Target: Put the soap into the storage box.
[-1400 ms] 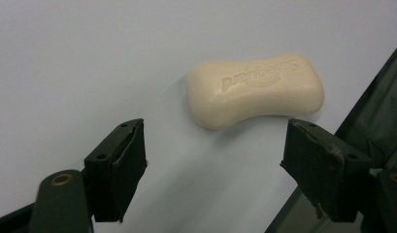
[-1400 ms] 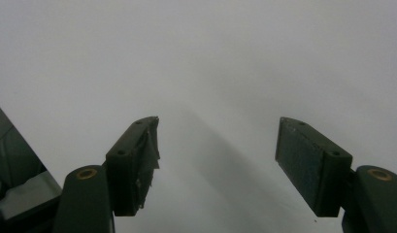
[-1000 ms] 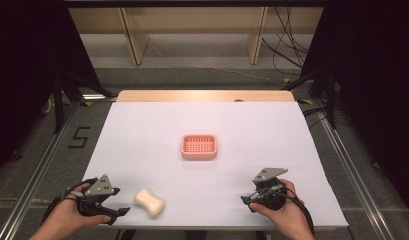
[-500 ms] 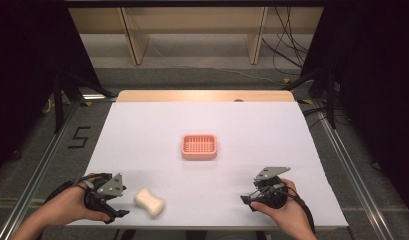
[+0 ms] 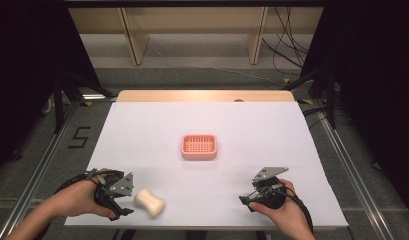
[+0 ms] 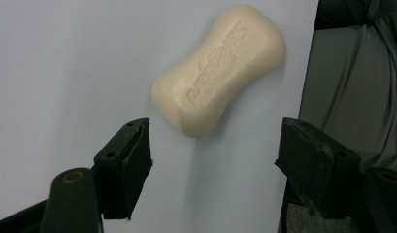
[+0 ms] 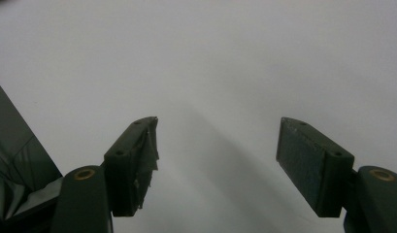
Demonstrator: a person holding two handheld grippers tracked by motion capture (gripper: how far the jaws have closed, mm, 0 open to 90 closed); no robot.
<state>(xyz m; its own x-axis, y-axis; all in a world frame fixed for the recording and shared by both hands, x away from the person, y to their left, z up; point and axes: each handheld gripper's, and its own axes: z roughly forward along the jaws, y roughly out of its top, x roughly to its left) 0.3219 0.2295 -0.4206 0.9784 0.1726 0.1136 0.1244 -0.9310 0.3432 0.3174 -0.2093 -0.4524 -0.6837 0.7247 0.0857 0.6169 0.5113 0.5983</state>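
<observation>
Near the front left edge of the white table (image 5: pixel 252 130) lies a cream bar of soap (image 5: pixel 149 202), just beside your left gripper (image 5: pixel 123 200), whose jaws stand wide apart and empty, pointing at the soap without touching it. At the front right, your right gripper (image 5: pixel 246 199) rests low over bare tabletop, its jaws likewise spread wide with nothing between them. At mid-table sits a pink soap dish (image 5: pixel 199 146), well apart from both grippers.
</observation>
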